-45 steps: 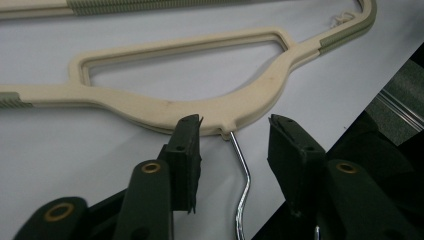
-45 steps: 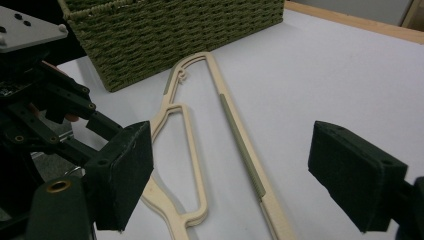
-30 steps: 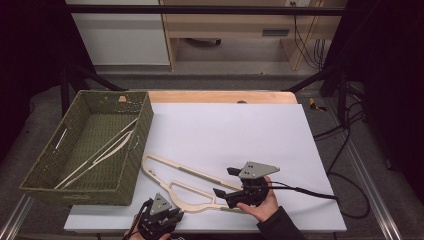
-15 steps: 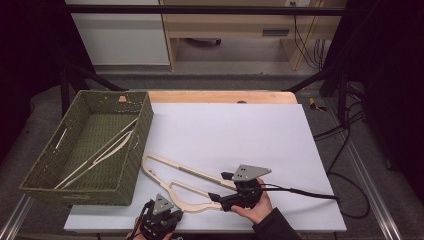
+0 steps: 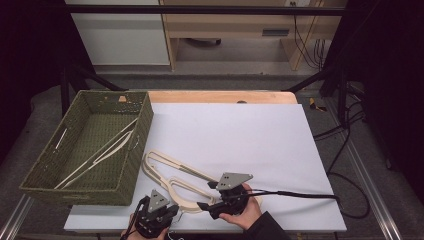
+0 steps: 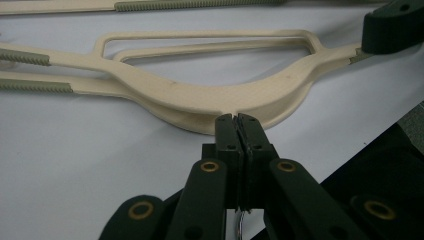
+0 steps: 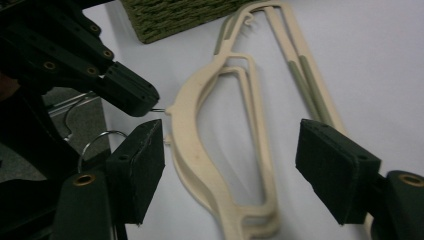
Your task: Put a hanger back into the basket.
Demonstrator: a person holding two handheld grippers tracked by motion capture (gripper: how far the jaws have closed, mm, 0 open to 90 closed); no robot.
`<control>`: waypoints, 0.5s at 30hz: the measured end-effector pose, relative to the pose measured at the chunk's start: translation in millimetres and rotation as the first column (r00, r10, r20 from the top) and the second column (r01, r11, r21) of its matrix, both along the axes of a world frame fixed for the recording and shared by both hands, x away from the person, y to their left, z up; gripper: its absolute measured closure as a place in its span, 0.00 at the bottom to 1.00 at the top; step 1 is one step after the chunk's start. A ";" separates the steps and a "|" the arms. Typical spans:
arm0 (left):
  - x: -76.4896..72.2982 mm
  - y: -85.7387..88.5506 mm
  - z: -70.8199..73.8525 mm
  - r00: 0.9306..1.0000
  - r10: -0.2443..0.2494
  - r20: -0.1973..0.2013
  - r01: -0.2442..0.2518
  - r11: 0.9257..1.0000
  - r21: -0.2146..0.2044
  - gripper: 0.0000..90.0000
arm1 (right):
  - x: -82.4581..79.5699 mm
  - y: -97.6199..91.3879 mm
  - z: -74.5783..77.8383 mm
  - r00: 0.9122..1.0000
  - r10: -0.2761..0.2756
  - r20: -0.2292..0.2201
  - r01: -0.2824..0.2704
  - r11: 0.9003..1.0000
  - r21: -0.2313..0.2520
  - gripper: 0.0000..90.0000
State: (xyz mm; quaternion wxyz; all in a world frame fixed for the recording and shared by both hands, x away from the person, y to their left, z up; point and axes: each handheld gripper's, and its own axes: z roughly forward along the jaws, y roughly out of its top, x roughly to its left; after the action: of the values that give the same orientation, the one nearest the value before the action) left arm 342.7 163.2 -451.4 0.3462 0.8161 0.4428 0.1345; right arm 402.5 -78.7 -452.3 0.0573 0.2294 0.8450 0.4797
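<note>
Pinching a hanger's (image 5: 172,182) wire hook, left gripper (image 5: 170,212) closed; right gripper (image 5: 205,195) open astride (basket (image 5: 45,181) holds one; two remain).

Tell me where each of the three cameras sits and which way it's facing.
High view: above the table's near edge, facing forward and down; both hands, left gripper, right gripper, basket.
Left gripper view: on the left gripper, looking along its shut jaws at the hangers.
Right gripper view: on the right gripper, looking between its jaws, apart, at the hangers.
Shared: the gripper views both show the hangers and each other's gripper.
</note>
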 end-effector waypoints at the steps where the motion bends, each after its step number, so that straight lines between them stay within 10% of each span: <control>1: 0.1 -0.1 0.8 1.000 0.000 0.001 0.000 1.000 0.000 0.98 | -0.3 2.9 -0.9 1.000 0.003 0.005 -0.003 1.000 -0.013 0.33; 15: 4.1 1.9 16.6 1.000 -0.022 0.017 0.022 1.000 0.021 0.98 | -0.2 36.5 -8.3 0.996 0.088 0.025 -0.084 0.989 -0.123 0.53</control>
State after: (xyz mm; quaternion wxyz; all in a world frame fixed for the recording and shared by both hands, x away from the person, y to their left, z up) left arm 346.8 165.0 -434.8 0.3431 0.8233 0.4293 0.1422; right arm 402.3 -42.3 -460.7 0.0631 0.1815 0.8809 0.4324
